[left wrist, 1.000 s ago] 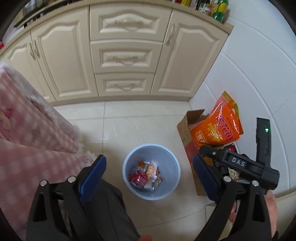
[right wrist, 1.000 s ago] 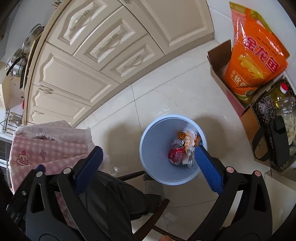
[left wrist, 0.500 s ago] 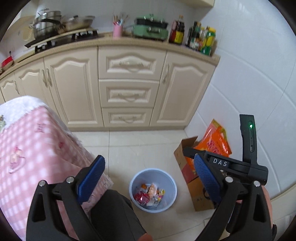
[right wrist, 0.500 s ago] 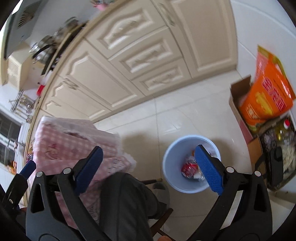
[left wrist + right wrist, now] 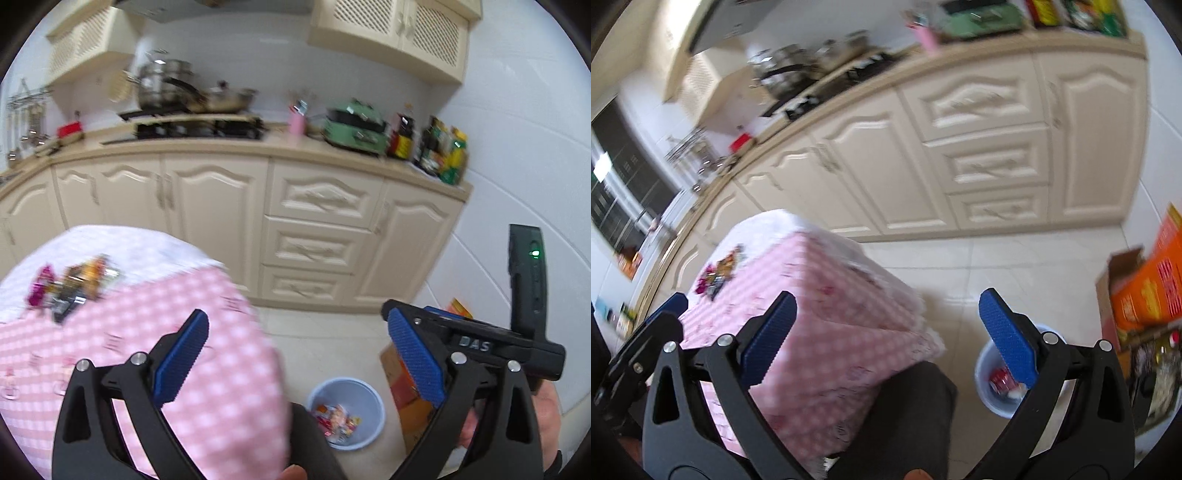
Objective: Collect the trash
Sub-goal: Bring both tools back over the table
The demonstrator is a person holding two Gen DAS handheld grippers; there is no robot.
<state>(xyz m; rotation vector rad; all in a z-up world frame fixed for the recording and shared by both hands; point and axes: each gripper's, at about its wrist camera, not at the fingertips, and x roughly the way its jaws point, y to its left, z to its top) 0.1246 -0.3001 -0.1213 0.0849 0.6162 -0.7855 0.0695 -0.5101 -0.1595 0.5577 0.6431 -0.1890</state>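
Both left tongs [image 5: 295, 350] and right tongs [image 5: 886, 328] gape empty; next, reach the snack wrappers [image 5: 70, 282] on the tabletop [image 5: 221, 369] ahead-left, then carry to the blue bin [image 5: 345, 411] below

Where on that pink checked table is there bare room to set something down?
The near part of the pink tablecloth, between the wrapper pile and the table's front edge, looks bare. The far left patch is crowded with wrappers. On the floor, tiles between the cabinets and the blue bin are open.
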